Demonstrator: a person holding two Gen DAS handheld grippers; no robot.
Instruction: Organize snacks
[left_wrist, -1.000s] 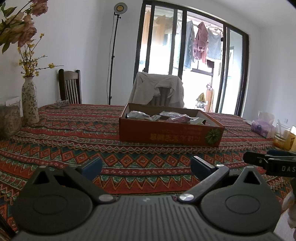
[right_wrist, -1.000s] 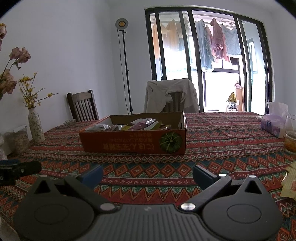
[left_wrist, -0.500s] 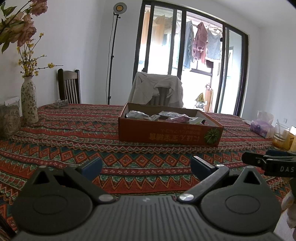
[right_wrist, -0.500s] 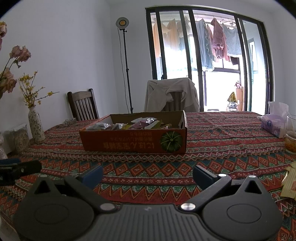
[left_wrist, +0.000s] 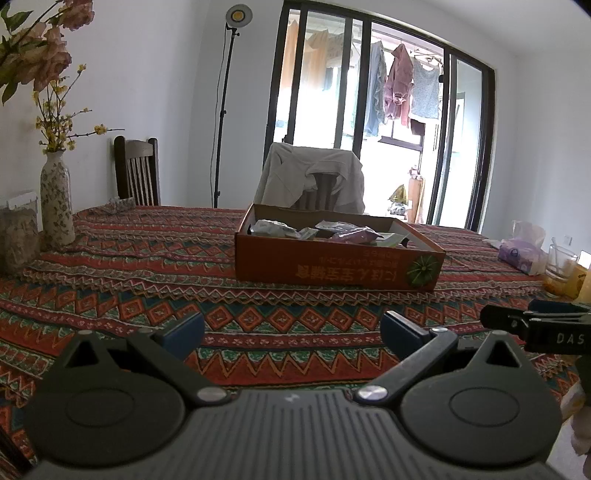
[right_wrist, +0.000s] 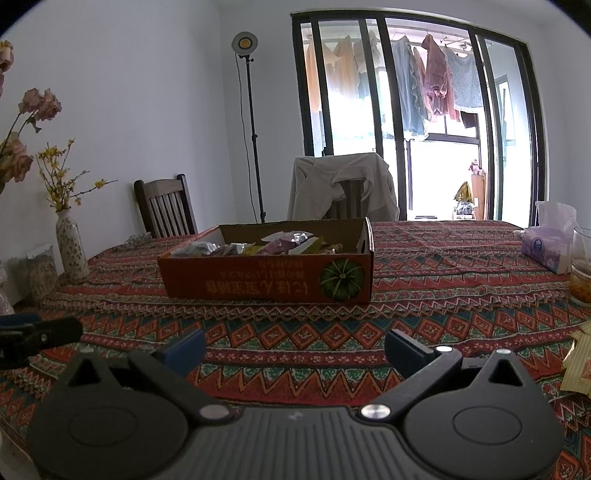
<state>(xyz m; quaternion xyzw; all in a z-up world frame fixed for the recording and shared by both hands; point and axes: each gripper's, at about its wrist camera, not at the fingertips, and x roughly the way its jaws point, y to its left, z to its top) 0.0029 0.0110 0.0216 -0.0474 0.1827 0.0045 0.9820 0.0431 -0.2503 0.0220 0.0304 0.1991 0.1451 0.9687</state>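
Observation:
An orange cardboard box (left_wrist: 332, 267) with a pumpkin picture sits on the patterned tablecloth, mid-table; it also shows in the right wrist view (right_wrist: 266, 277). Several snack packets (left_wrist: 347, 232) lie inside it, also seen in the right wrist view (right_wrist: 280, 243). A yellow snack packet (right_wrist: 580, 360) lies loose on the cloth at the right edge. My left gripper (left_wrist: 291, 332) is open and empty, low over the near cloth, well short of the box. My right gripper (right_wrist: 295, 345) is open and empty, beside it to the right.
A flowered vase (left_wrist: 55, 206) and a jar (left_wrist: 18, 236) stand at the left. A purple tissue pack (right_wrist: 546, 247) and a glass (left_wrist: 559, 271) stand at the right. Two chairs (right_wrist: 166, 206) stand behind the table, one draped with a jacket (left_wrist: 310, 177).
Both grippers have crept slightly forward and stay open. Nothing on the table has moved.

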